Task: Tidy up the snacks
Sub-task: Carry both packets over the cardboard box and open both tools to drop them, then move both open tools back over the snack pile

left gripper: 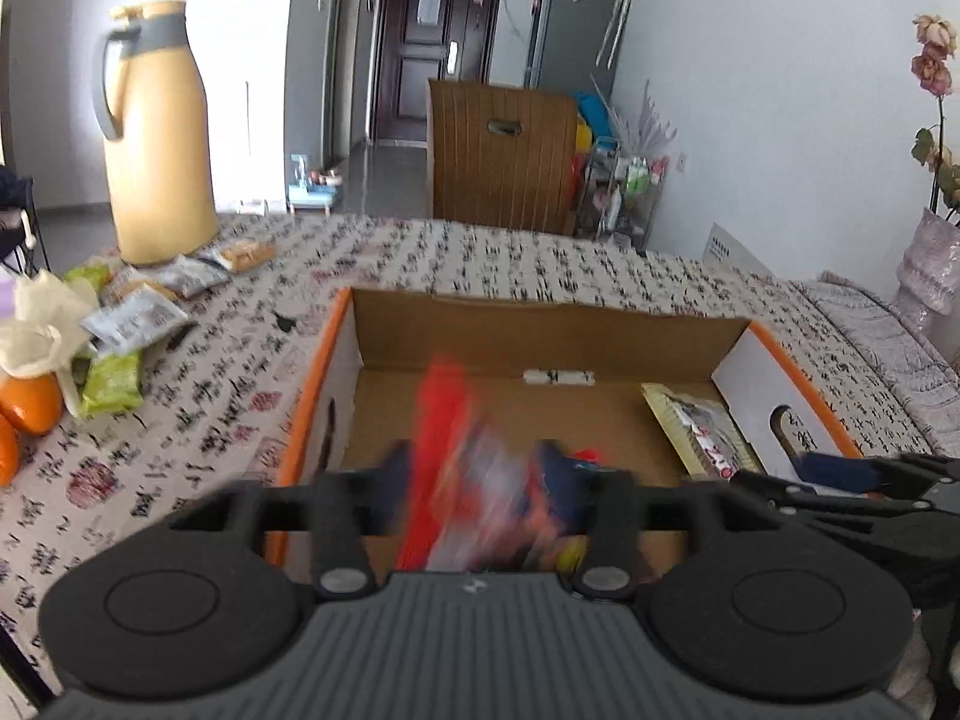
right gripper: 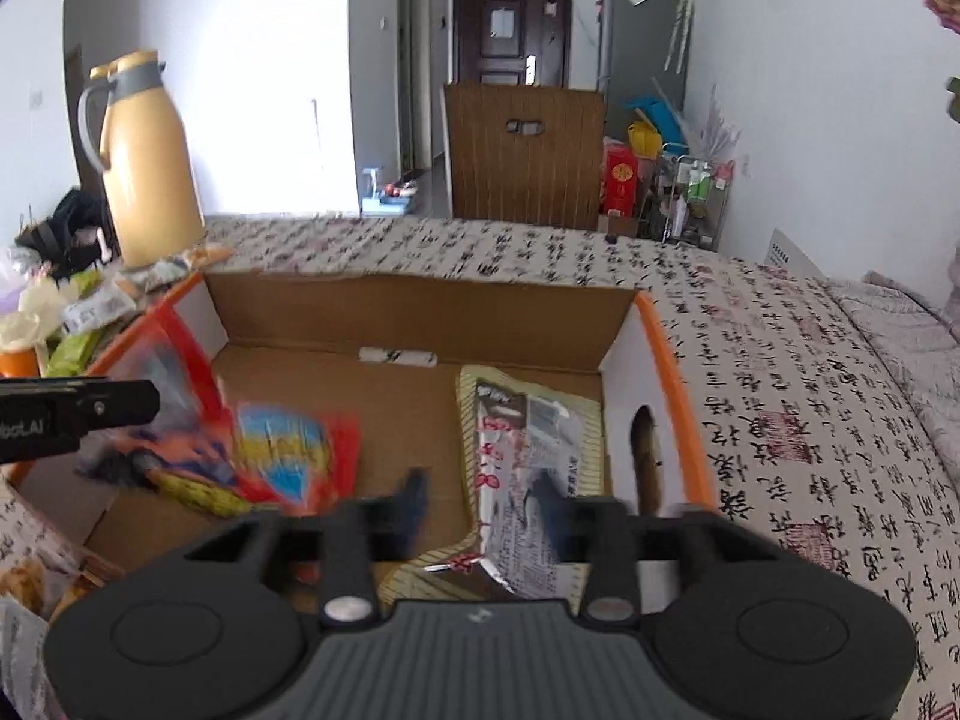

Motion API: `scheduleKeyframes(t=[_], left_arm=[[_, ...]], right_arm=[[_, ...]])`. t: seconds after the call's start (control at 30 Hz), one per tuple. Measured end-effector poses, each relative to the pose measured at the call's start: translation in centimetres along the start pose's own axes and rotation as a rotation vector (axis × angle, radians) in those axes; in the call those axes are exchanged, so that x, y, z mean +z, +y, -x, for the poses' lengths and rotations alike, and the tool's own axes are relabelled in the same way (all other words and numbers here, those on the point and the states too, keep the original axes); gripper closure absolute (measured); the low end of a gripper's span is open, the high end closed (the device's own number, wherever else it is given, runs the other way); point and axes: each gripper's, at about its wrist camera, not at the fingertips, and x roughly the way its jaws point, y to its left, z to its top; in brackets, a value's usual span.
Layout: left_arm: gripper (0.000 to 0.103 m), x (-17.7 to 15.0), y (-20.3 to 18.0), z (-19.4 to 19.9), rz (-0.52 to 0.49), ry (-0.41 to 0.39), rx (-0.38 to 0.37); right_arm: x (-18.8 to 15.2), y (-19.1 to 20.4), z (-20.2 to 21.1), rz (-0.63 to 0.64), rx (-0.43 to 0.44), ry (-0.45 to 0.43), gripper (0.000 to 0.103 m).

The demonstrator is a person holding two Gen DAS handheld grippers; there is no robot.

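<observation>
Both claws hang over the open cardboard box (right gripper: 420, 312) on the tabletop (right gripper: 780, 396), and everything here hinges on that box. The loose snack pile (left gripper: 132, 312) lies outside the box's left wall, beside the yellow thermos (left gripper: 159, 138), so the left claw (left gripper: 474, 468) is nearer for the next fetch. Its jaws stand wide, with a blurred red packet (left gripper: 444, 450) between them, apparently unpinched. The right claw (right gripper: 480, 504) gapes empty above the flat beige packet (right gripper: 534, 450) against the box's right wall.
</observation>
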Motion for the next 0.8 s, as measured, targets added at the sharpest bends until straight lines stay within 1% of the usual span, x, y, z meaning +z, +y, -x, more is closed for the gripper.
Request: scheduleKeyframes(t=[0.03, 0.07, 0.1, 0.17, 0.2, 0.23, 0.6, 0.8], left_arm=[[0.014, 0.1, -0.1, 0.6, -0.001, -0.020, 0.004], [0.001, 0.1, -0.1, 1.3, -0.005, -0.046, 0.006], [0.000, 0.1, -0.1, 1.9, -0.008, -0.065, 0.003], [0.000, 0.2, -0.2, 2.8, -0.014, -0.082, -0.014], [0.000, 0.2, -0.3, 3.1, -0.014, -0.085, -0.018], [0.000, 0.2, -0.4, 3.5, -0.014, -0.091, -0.018], [0.000, -1.4, 0.1, 7.3, 0.004, -0.119, -0.022], [0.000, -3.2, 1.1, 10.2, 0.033, -0.139, -0.040]], right_arm=[[-0.1, -0.1, 0.6, -0.005, 0.002, -0.014, 0.026], [-0.1, -0.2, 1.2, -0.007, 0.006, -0.023, 0.023], [-0.2, -0.3, 1.7, -0.012, 0.009, -0.029, 0.021], [-0.1, -0.7, 2.4, -0.015, 0.008, -0.043, 0.009], [-0.1, -0.8, 2.8, -0.017, 0.005, -0.051, 0.006], [-0.2, -0.9, 3.1, -0.020, 0.003, -0.056, 0.000], [-2.3, -0.3, 8.2, -0.008, -0.004, -0.113, 0.000], [-4.6, 0.1, 11.8, -0.021, 0.008, -0.144, 0.000]])
